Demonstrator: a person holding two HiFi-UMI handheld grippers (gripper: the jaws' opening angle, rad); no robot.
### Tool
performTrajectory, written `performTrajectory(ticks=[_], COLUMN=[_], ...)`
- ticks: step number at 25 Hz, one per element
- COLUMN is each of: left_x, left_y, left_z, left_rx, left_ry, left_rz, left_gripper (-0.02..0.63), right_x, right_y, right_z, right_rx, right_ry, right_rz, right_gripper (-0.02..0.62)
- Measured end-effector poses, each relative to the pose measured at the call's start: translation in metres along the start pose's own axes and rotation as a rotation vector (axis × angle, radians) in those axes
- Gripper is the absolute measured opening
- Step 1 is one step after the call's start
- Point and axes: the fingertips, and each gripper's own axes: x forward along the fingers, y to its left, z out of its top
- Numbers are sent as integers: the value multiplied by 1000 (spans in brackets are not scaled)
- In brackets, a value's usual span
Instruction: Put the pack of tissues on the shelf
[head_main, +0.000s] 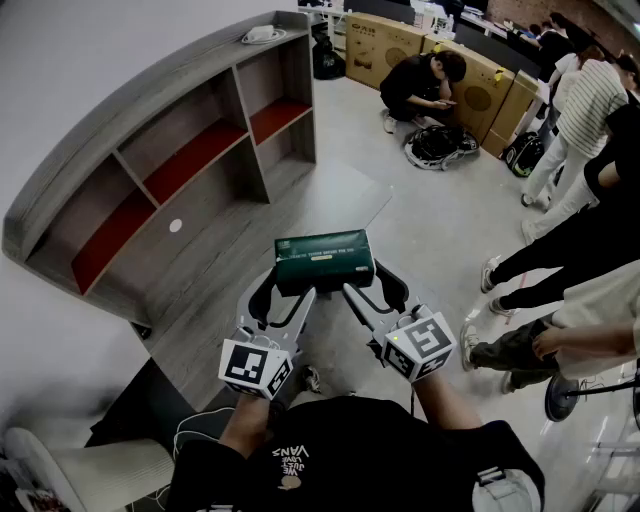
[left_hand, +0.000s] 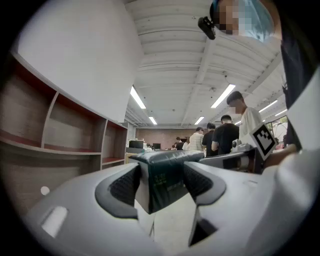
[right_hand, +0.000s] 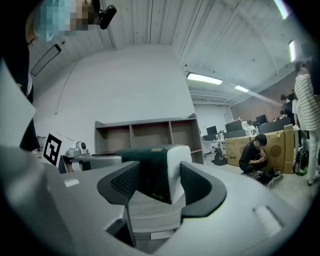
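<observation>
The pack of tissues (head_main: 323, 260) is a dark green packet with white ends, held in the air in front of me above the floor. My left gripper (head_main: 285, 288) is shut on its left end and my right gripper (head_main: 371, 284) on its right end. In the left gripper view the pack (left_hand: 167, 175) sits pressed between both black pads. The right gripper view shows the pack (right_hand: 155, 172) clamped the same way. The grey shelf (head_main: 160, 165), with red-lined compartments, stands ahead and to the left against the white wall, and its compartments look empty. It also shows as the shelf (right_hand: 145, 132) straight ahead.
A small white object (head_main: 262, 35) lies on the shelf's top. A person crouches (head_main: 425, 80) by cardboard boxes (head_main: 385, 45) at the back, with a dark bag (head_main: 440, 145) on the floor. Several people stand at the right edge (head_main: 570, 230).
</observation>
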Motion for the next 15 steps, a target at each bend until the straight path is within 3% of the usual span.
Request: performTrajectory(ticks=[15], left_x=[0], left_y=[-29], left_z=[-7], left_rx=[-18], left_ry=[3], left_rz=[44], left_gripper=[301], right_x=[-23], right_y=[-12], right_z=[-4], right_rx=[31], right_ry=[4], right_rz=[52], right_gripper=[235])
